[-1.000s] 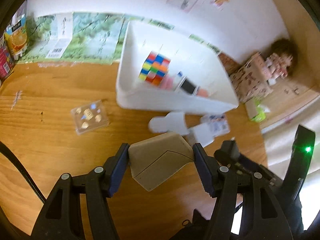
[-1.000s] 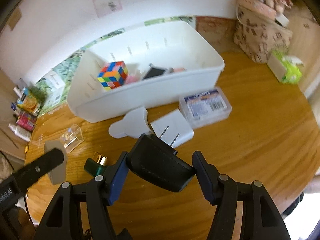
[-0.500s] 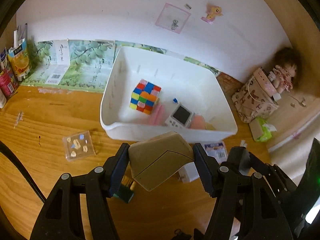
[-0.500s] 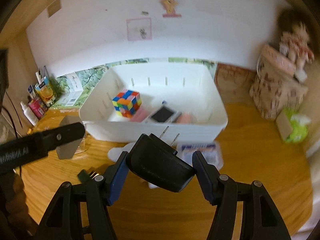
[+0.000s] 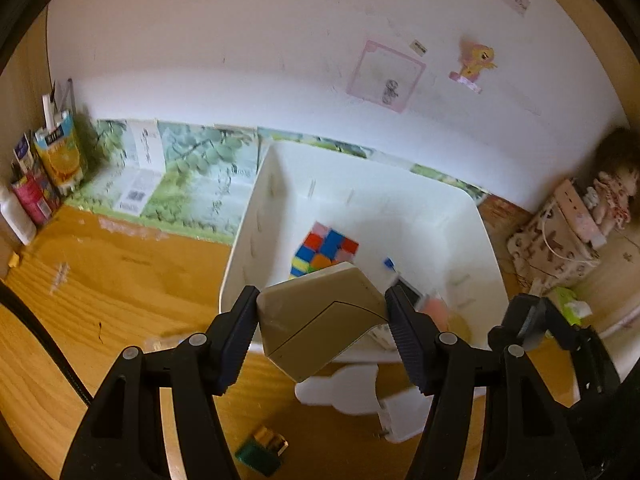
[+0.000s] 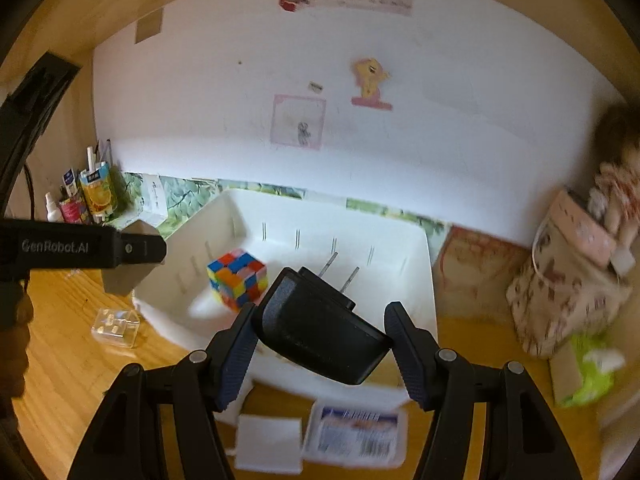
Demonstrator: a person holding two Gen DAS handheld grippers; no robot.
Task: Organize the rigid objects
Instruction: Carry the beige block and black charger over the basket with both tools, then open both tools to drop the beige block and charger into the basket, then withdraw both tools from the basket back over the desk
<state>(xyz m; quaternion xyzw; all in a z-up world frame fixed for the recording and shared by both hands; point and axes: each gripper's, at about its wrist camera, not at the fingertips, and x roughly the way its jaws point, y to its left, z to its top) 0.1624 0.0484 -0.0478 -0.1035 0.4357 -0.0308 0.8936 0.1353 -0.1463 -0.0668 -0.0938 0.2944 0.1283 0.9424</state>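
Partly done: puzzle cube (image 5: 326, 250) already in white bin (image 5: 486, 236); several items left on tabletop (image 5: 120, 280). Left claw (image 5: 322, 320) clamped on beige block (image 5: 320, 320); right claw (image 6: 320, 330) clamped on black plug adapter (image 6: 316, 328); both poised near bin, not yet dropped.

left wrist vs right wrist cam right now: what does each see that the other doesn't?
Left wrist only: a green-and-gold item and a white rounded piece on the desk.

Right wrist only: a clear plastic case and a labelled clear box.

Both: the white bin with the colour cube, and the left gripper clamping a beige block. The right gripper clamps a black plug adapter, hidden from the left.
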